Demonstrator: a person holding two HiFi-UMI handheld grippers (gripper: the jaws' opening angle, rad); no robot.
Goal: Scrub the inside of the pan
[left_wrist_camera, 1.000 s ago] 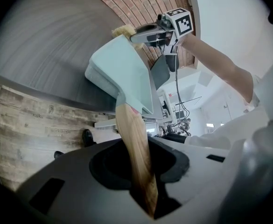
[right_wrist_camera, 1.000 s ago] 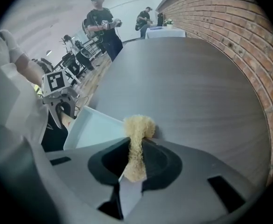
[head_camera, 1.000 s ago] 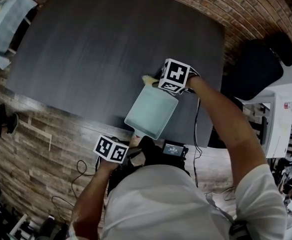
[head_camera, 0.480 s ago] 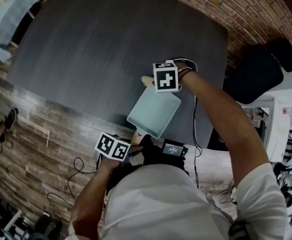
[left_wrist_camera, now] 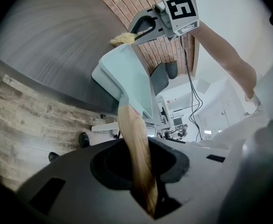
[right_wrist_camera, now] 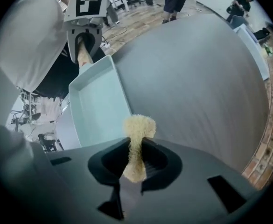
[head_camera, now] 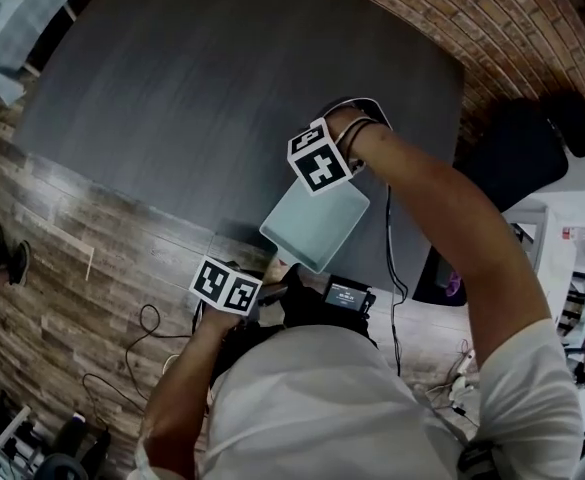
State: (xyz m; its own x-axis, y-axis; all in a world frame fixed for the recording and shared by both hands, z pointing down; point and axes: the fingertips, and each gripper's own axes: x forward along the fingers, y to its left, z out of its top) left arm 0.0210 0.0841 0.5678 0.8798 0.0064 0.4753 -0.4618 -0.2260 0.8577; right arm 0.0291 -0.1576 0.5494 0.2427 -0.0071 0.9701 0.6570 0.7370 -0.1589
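Observation:
A pale teal square pan (head_camera: pixel 315 224) rests at the near edge of the dark grey table (head_camera: pixel 202 88), its wooden handle (left_wrist_camera: pixel 135 143) pointing toward me. My left gripper (head_camera: pixel 270 276) is shut on that handle. My right gripper (head_camera: pixel 312 180) hovers over the pan's far corner, shut on a yellowish fibrous scrubber (right_wrist_camera: pixel 138 127). In the right gripper view the scrubber's tuft sticks out over the pan's (right_wrist_camera: pixel 96 101) far rim, by the bare table. From the left gripper view the scrubber (left_wrist_camera: pixel 123 38) hangs just beyond the pan's (left_wrist_camera: pixel 127 78) far edge. The marker cube hides it in the head view.
A black chair (head_camera: pixel 512 138) stands at the table's right side. A cable (head_camera: pixel 387 238) runs down along the table's right edge. More cables (head_camera: pixel 152 338) lie on the wood-look floor near my feet. A light-blue covered table (head_camera: pixel 12 8) sits far left.
My right gripper has swung left and turned over the pan's far corner, and its cube now covers the scrubber in the head view. The left gripper keeps its hold on the handle.

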